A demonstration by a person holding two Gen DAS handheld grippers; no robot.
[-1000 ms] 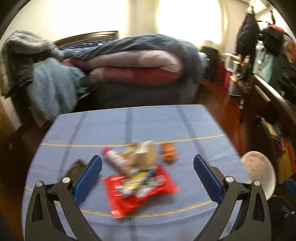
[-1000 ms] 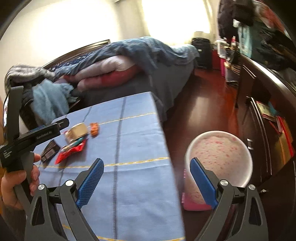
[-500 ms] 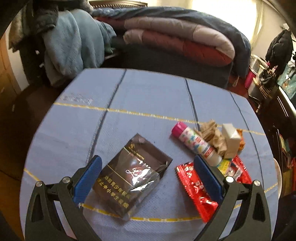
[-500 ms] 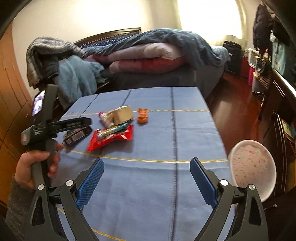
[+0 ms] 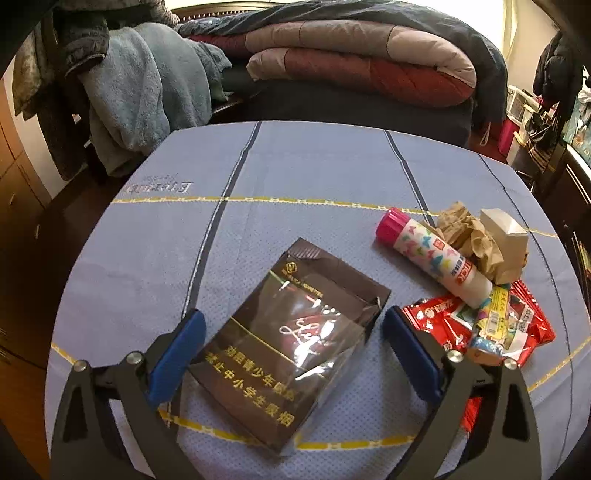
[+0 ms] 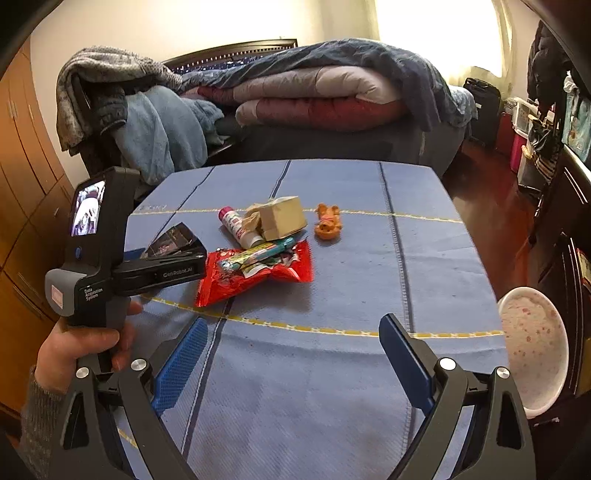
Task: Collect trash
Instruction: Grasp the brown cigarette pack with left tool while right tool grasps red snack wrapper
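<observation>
Left hand-held gripper (image 5: 293, 334) hangs released, straddling the dark brown cellophane-wrapped cigarette pack (image 5: 291, 347) at the blue-clothed bench's (image 5: 314, 170) six o'clock; light, crushable, slick film, best pinched across its long sides.

A: Bedroom. Bed with dark wooden headboard (image 6: 236, 51) sits past the table covered in blue cloth with dark stripes and yellow lines (image 6: 351, 266). Folded grey-and-red quilt (image 5: 369, 55) piled on the bed, dark blue blanket (image 6: 369, 55) draped over it.

B: Left side?

A: Pale blue fleece throw (image 5: 147, 85) heaped beside the bed, orange-brown wooden wardrobe doors (image 6: 22, 147) beyond. Plain cream wall (image 6: 184, 26).

B: Light?

A: Bright window (image 6: 436, 33), washed out. Reddish-brown wooden floor (image 6: 491, 195) on the right.
</observation>
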